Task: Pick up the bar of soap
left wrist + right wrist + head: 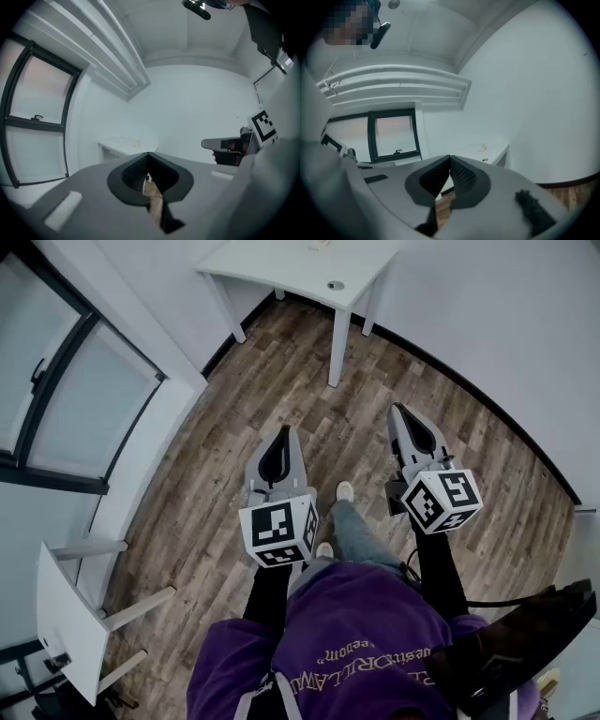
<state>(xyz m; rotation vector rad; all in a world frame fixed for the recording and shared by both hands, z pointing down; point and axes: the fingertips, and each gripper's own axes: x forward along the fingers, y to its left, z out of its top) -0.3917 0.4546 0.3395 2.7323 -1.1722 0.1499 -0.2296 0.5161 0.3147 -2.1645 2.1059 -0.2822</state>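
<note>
here we are standing on the wood floor [234,418], both arms held out in front at about waist height, sleeves dark, marker cubes nearest us. the left gripper [283,432] reaches toward 12 o'clock in the head view, nose tipped slightly down, its fingers pressed together with nothing between them. the right gripper [397,411] sits level and leans toward 11 o'clock, and its fingers are also closed tip to tip on nothing. the two are side by side and well apart. the bar of soap [322,245] looks to be the small pale lump on the white table [281,268] at 12 o'clock, well ahead of both grippers, cut by the frame's top edge. it is too small for us to call its long axis or which way it points. a small round fitting [335,284] sits on the tabletop just nearer to us. for writing, the purple top [366,624] carries pale print, upside down to us and not readable whole; the cubes show only black-and-white squares.
</note>
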